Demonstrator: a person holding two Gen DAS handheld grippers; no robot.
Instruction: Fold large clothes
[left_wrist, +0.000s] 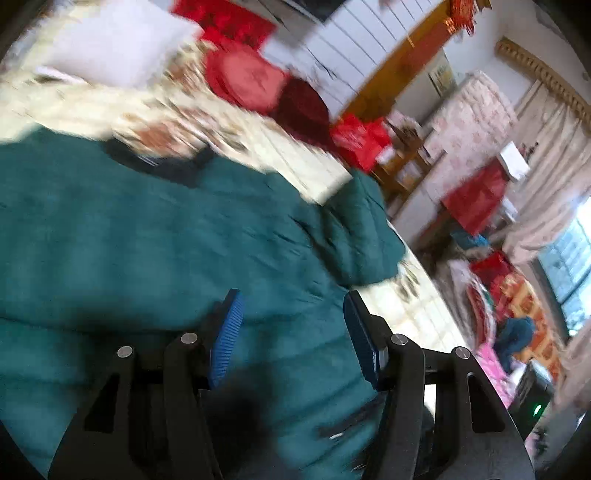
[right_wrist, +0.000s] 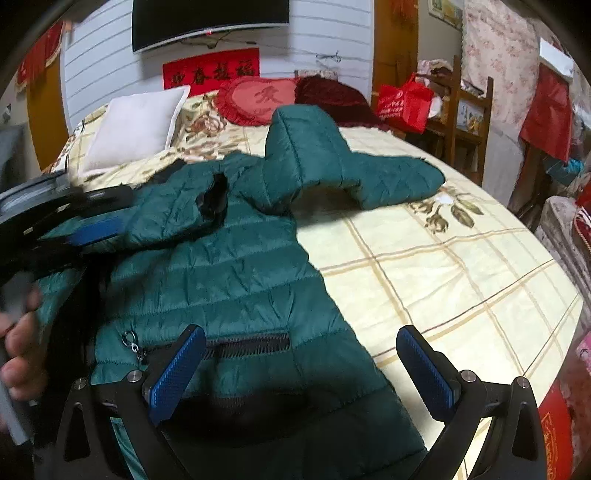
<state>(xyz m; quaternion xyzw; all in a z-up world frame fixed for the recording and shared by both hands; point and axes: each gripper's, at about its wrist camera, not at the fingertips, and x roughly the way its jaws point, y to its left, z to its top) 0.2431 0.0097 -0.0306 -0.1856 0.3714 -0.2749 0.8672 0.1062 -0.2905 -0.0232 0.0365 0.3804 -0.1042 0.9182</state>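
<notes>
Fingers (right_wrist: 177, 373) on the right gripper (right_wrist: 301, 373) are sitting wide apart, holding nothing, hovering over the near hem of the green puffy jacket (right_wrist: 229, 266). That jacket is lying spread out on the bed (right_wrist: 443, 266), with one sleeve (right_wrist: 369, 173) reaching to the far right. Over on the left gripper (left_wrist: 293, 332), the fingers are also standing apart, empty, above the jacket's body. I think the slippery cloth could be sliding out of a thin pinch, and the fold would be going crooked. Only the right view is showing the pocket zipper (right_wrist: 247, 341), the white pillow (right_wrist: 136, 129) and the other tool at the left. Everything in the left view is looking blurry, though it is showing the window (left_wrist: 565, 266).
</notes>
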